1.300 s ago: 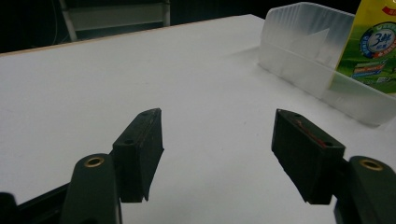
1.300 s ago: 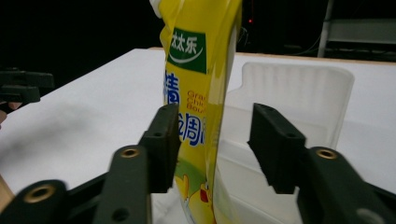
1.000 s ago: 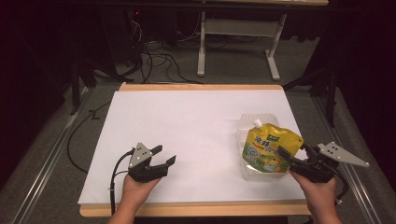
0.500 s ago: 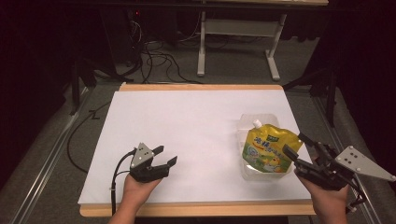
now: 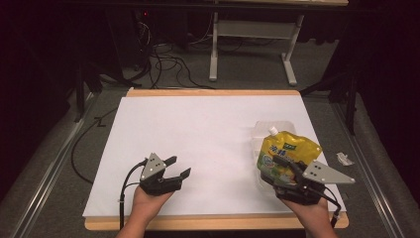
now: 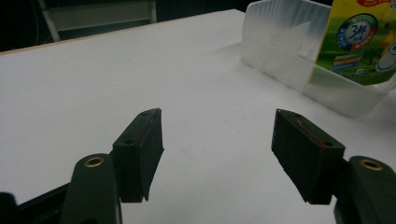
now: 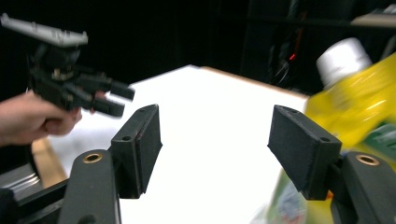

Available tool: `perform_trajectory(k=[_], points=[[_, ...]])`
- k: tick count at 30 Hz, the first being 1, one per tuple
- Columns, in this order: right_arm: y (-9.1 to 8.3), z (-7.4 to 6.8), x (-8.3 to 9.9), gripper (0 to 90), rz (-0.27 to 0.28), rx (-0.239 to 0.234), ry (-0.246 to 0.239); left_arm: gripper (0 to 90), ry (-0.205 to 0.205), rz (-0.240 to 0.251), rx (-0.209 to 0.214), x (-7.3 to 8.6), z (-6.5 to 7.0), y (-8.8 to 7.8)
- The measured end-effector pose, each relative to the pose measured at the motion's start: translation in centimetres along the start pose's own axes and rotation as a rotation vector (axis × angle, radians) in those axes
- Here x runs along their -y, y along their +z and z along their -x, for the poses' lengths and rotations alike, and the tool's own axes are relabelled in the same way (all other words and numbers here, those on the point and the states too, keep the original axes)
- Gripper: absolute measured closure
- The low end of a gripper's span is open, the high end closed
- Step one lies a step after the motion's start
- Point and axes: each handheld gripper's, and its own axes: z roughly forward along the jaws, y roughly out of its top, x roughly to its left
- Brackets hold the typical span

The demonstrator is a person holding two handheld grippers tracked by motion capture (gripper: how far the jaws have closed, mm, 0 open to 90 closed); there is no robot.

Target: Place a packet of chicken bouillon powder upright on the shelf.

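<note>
On the right side of the worktop (image 5: pixel 208 129), your right tool (image 5: pixel 283 166) spreads its jaws beside the yellow pouch (image 5: pixel 287 153) standing in the clear tray (image 5: pixel 261 130); your left tool (image 5: pixel 177 167) gapes, holding nothing.

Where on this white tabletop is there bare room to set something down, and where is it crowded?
The white tabletop is bare across its middle and far left, from the far wooden edge down to the left gripper. The near right corner is crowded: the yellow pouch stands in a clear plastic bin, with the right gripper, jaws open, at the pouch.
</note>
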Motion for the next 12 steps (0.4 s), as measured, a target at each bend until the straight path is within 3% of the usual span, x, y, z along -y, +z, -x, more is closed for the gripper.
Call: perform_trajectory(k=[6,12], points=[[2.0,0.4,1.7,32.7,-0.08,-0.049,0.038,34.2,0.016,-0.009,0.018,-0.1,0.4,0.3],[1.9,0.6,1.7,30.7,-0.068,-0.048,0.051,34.0,0.011,-0.008,0.018,0.0,0.3,0.2]])
